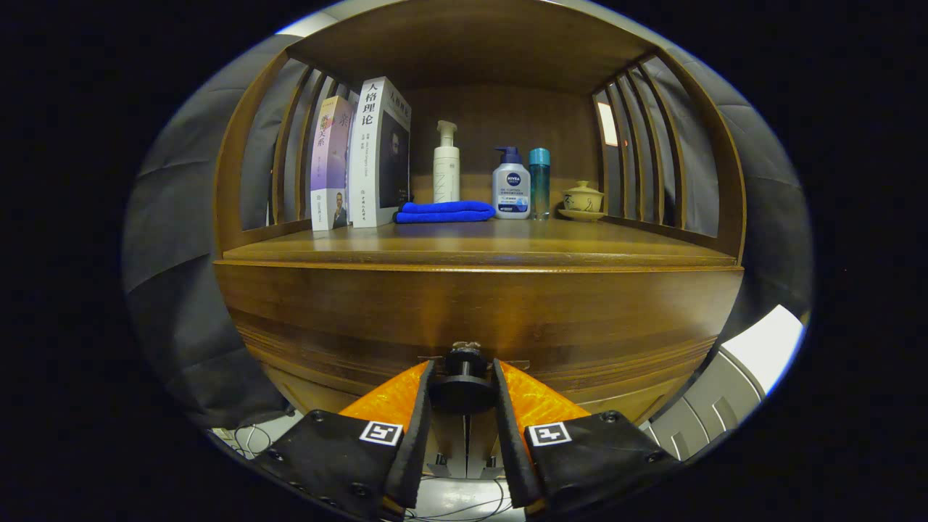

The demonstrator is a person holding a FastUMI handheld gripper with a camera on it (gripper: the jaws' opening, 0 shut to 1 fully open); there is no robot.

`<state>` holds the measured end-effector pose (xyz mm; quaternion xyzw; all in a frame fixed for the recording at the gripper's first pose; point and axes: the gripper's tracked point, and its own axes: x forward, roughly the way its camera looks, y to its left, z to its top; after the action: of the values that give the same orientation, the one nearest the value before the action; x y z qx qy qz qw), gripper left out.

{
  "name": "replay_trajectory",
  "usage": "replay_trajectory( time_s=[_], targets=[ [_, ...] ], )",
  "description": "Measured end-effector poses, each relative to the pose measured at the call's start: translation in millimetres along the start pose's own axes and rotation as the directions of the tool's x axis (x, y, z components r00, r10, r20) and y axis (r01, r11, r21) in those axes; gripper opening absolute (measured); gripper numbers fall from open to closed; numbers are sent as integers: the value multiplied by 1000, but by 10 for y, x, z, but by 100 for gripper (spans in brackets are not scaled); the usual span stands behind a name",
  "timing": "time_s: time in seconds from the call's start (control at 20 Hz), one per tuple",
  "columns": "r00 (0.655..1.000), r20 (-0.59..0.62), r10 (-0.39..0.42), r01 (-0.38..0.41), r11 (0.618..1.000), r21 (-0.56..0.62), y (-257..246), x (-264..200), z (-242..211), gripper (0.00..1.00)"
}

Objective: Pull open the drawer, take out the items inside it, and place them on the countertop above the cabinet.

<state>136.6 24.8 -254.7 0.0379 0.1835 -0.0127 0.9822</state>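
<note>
At lower centre of the frame, the hand-held gripper point(464, 377) clamps the drawer knob point(464, 362) narrowly; an off-axis pull could slip it.

The front half of the bench point(478, 246) lay bare; books point(362, 156), a blue cloth point(444, 212), bottles point(512, 185) and a teacup point(582, 199) crowded its back, side slats point(645, 145) closing both ends.

The light is dim and warm. A soft glare lies on the drawer front point(478, 304) under the countertop point(471, 246), whose edges bend strongly.

The gripper point(464, 377) has its fingers at the dark knob point(464, 370), which looks slightly blurred.
</note>
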Motion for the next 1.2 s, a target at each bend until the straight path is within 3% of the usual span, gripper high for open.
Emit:
replay_trajectory(
  time_s=[0.25, 0.7, 1.2],
  targets=[
    [1000, 3, 11, -11, 1000, -15, 6, -30, 12, 23],
    [1000, 17, 7, -6, 1000, -15, 15, -24, -34, 23],
    [999, 32, 21, -21, 999, -27, -11, -464, -197, 23]
  ],
)
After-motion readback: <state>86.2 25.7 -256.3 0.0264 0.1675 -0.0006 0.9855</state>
